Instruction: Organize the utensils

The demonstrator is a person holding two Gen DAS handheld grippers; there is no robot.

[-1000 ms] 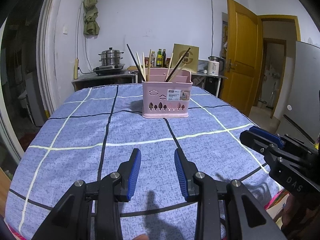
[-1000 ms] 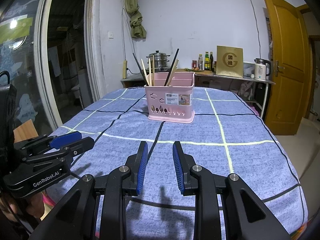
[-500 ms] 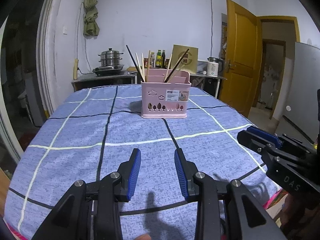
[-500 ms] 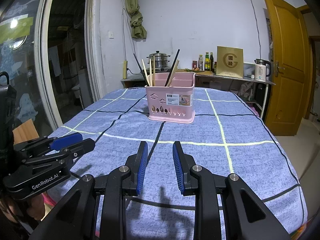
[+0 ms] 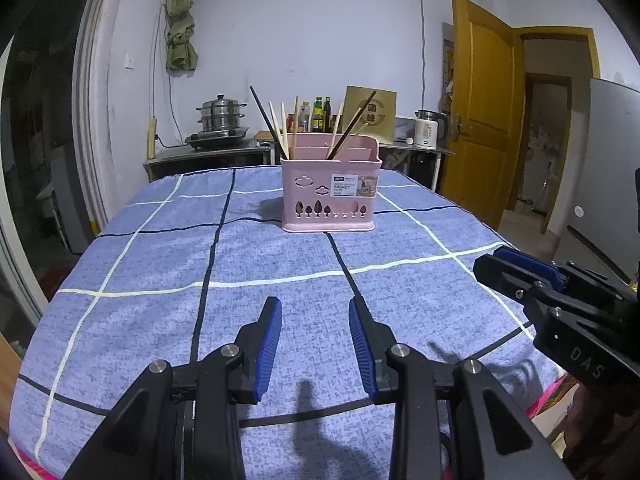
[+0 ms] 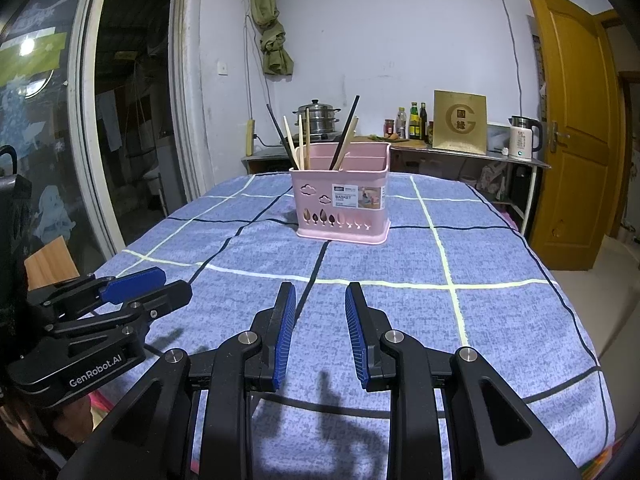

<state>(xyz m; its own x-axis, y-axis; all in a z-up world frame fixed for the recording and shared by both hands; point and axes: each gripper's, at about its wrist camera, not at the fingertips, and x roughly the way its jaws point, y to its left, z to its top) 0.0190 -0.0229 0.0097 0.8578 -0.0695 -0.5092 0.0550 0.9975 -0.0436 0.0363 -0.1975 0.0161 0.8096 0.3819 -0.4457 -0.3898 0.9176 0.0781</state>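
Note:
A pink utensil basket (image 5: pixel 329 196) (image 6: pixel 343 201) stands upright toward the far middle of the table, with several chopsticks (image 5: pixel 280 128) (image 6: pixel 298 142), dark and pale, leaning out of it. My left gripper (image 5: pixel 315 312) hovers over the near edge of the table, open with nothing between its blue pads. My right gripper (image 6: pixel 320 298) is likewise open and empty, well short of the basket. Each gripper shows at the edge of the other's view: the right gripper (image 5: pixel 520 268) and the left gripper (image 6: pixel 148 284).
A blue checked cloth (image 5: pixel 160 272) covers the table. Behind it a counter carries a steel steamer pot (image 5: pixel 218 114), bottles (image 5: pixel 318 114), a gold box (image 6: pixel 460 122) and a white kettle (image 6: pixel 522 142). An orange door (image 6: pixel 576 120) is on the right, a doorway on the left.

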